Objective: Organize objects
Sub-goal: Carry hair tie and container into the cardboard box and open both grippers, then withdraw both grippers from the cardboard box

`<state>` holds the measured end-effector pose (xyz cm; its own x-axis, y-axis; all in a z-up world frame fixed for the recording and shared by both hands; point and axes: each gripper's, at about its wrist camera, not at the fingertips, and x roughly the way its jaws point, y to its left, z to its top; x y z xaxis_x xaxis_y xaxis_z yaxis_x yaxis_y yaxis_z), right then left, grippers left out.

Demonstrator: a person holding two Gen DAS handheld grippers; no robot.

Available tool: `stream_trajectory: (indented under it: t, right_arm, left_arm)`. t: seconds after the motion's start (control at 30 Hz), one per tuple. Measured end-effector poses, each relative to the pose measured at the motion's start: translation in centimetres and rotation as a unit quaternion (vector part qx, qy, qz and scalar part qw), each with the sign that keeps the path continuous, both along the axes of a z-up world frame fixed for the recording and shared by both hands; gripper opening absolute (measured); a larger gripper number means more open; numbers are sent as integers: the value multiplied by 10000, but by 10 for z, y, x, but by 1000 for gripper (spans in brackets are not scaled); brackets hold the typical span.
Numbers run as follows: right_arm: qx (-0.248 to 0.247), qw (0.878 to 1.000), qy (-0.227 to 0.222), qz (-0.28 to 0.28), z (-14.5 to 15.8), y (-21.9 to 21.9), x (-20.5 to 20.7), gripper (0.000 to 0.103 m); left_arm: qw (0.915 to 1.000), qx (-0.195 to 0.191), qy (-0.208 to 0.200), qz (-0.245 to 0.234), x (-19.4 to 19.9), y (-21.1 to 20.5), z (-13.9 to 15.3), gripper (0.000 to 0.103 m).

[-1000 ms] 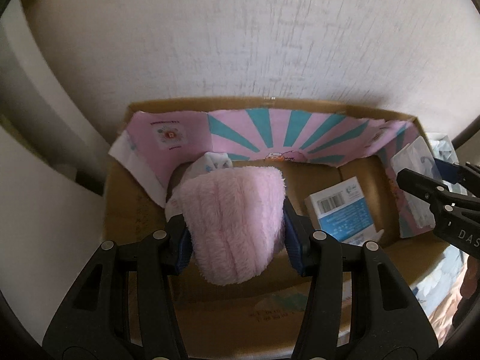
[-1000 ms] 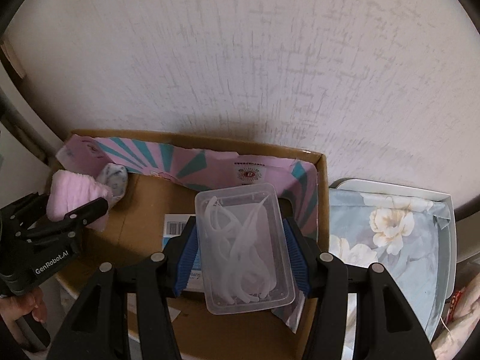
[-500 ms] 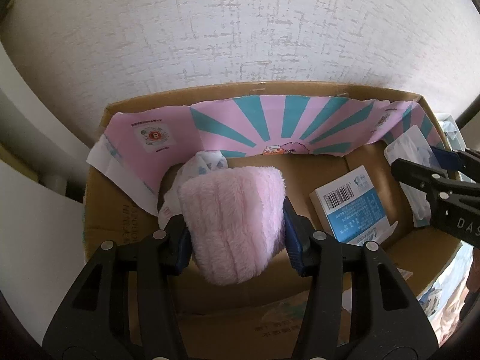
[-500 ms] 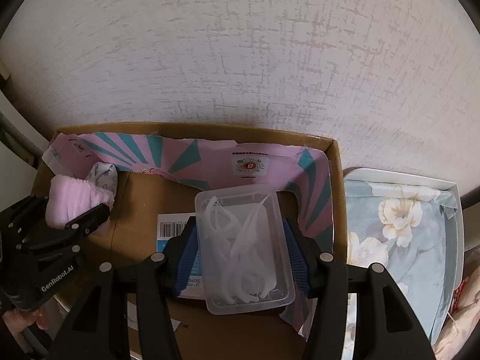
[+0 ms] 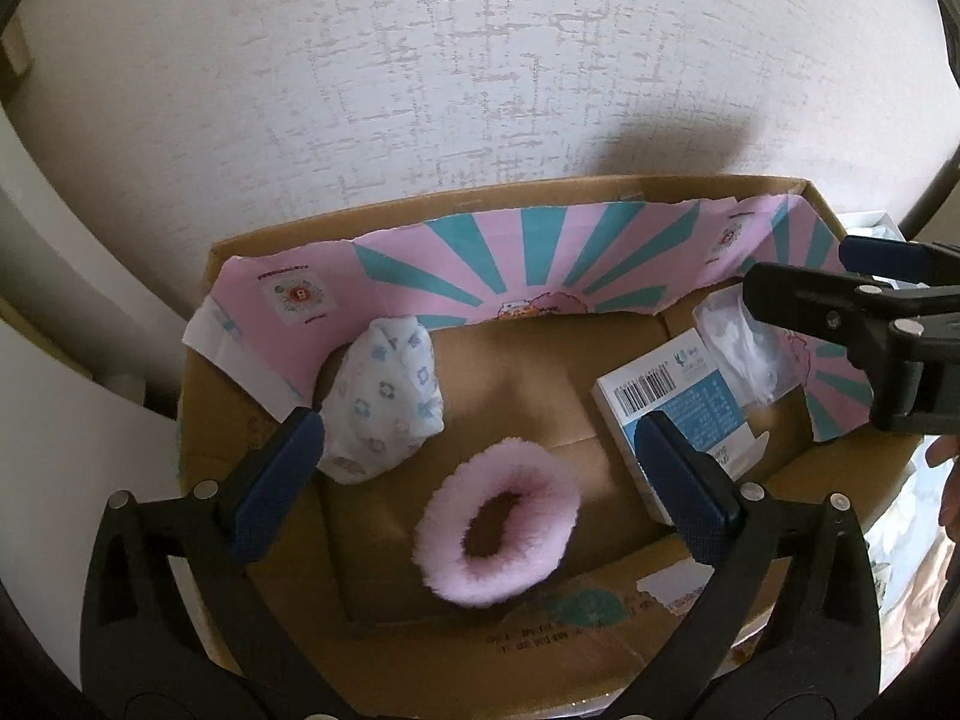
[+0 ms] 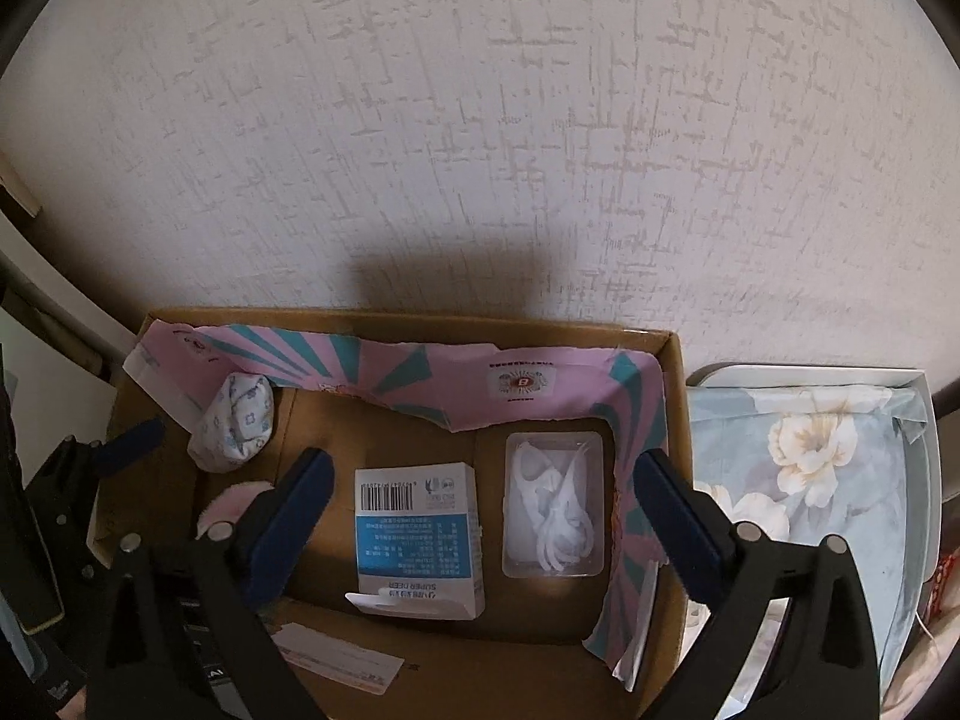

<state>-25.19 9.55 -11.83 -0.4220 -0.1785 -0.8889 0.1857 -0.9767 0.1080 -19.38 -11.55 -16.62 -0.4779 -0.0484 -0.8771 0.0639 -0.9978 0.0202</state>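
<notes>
Both sets of jaws are opening, gripping nothing. Between the left gripper's point(image 5: 480, 468) jaws a pink cuff point(image 5: 497, 524) lies in the carton point(image 6: 675, 396). Between the right gripper's point(image 6: 483, 504) jaws sit a clear tub point(image 6: 553, 505) and a blue box point(image 6: 418, 537) printed "SUPER DEER".

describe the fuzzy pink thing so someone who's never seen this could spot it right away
Look into the open cardboard box against the white textured wall. On its floor lies a fluffy pink ring with a dark hole in the middle, nearer the front edge than the patterned white cloth bundle and left of the blue-and-white carton. It is the only furry, ring-shaped thing there.
</notes>
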Motion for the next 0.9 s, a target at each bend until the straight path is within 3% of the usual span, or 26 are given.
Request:
stream_trajectory:
  t: [0.3,0.9]
  right_arm:
    - [-50,9999,93,113,8,-8,1,100]
    - [-147,9952,602,754,76,26,57,100]
  left_arm:
    - [9999,-60,111,115,13,16,9,103]
    - [9963,-347,692,382,77,65,89,103]
